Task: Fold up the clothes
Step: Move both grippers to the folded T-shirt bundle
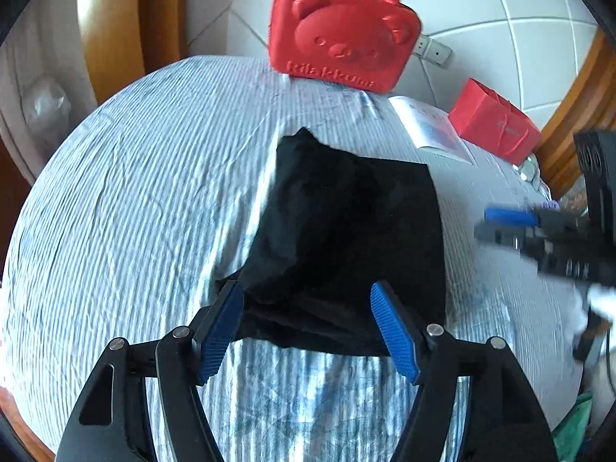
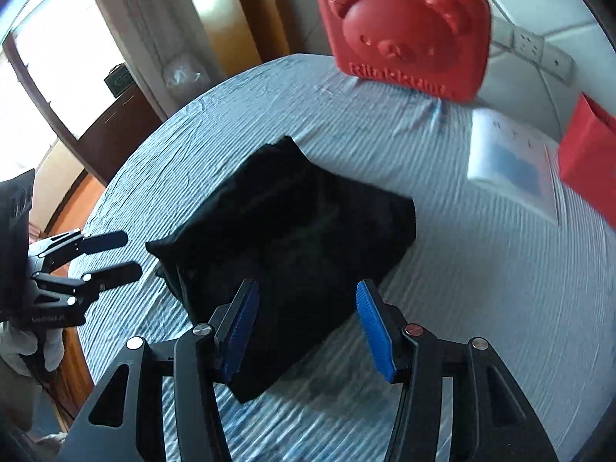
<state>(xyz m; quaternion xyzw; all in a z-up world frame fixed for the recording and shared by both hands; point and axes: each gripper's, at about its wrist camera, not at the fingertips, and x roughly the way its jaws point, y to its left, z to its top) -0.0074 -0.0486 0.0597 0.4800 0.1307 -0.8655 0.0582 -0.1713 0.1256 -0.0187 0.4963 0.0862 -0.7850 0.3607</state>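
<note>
Hovering over the bed, I am holding my left gripper (image 1: pixel 308 323) spread wide, its ribbed blue pads (image 1: pixel 394 333) apart and clasping nothing, just above the near edge of the black garment (image 1: pixel 346 238). My right gripper (image 2: pixel 304 323) is also gaping, its grooved blue pads (image 2: pixel 375 333) standing either side of the same cloth without pinching it. The garment is lying folded into a thick, roughly rectangular bundle of soft matte fabric in the middle of the bed, one corner poking up at the far end. It is resting on a crinkled, pale blue striped bedsheet (image 1: pixel 134 192). Beyond it, a glossy red moulded plastic case (image 1: pixel 342 38) with a bear face and handle is standing upright near a flat white booklet (image 1: pixel 431 127) and a boxy red paper bag (image 1: pixel 496 127).
</note>
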